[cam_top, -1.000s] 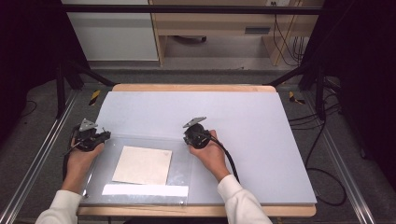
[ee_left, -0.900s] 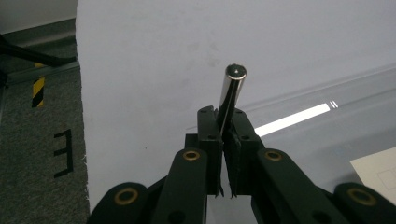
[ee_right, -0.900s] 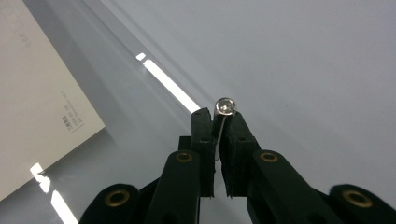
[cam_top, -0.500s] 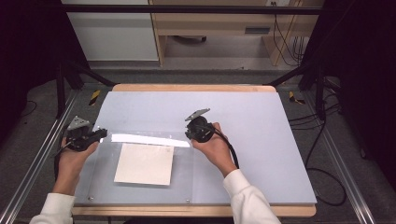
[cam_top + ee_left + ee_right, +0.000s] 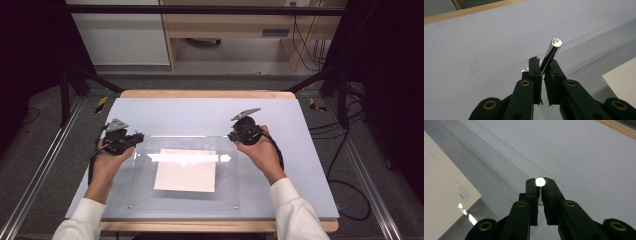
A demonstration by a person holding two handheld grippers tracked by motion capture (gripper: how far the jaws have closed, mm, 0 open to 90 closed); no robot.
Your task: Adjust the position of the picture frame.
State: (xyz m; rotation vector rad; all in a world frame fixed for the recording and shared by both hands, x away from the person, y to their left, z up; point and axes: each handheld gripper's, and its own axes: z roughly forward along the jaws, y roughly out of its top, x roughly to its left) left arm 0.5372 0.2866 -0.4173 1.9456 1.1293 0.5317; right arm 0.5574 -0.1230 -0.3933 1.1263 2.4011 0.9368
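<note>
As seen from the high view, my left tongs (image 5: 131, 141) and my right tongs (image 5: 234, 135) each clamp a far corner of the clear acrylic sheet (image 5: 183, 200), which slopes up from its near edge by the front of the desk (image 5: 300, 150); a cream paper sheet (image 5: 185, 170) lies flat on the desk beneath it, and a bright glare crosses the acrylic above the paper.

Left gripper view: my left tongs (image 5: 544, 68) are closed on a metal standoff post (image 5: 551, 53) at the sheet's corner, the post tilting up to the right between the pads.

Right gripper view: my right tongs (image 5: 540, 185) are closed just below a round metal stud (image 5: 540, 181) at the other far corner; the paper (image 5: 441, 185) lies at the left.
</note>
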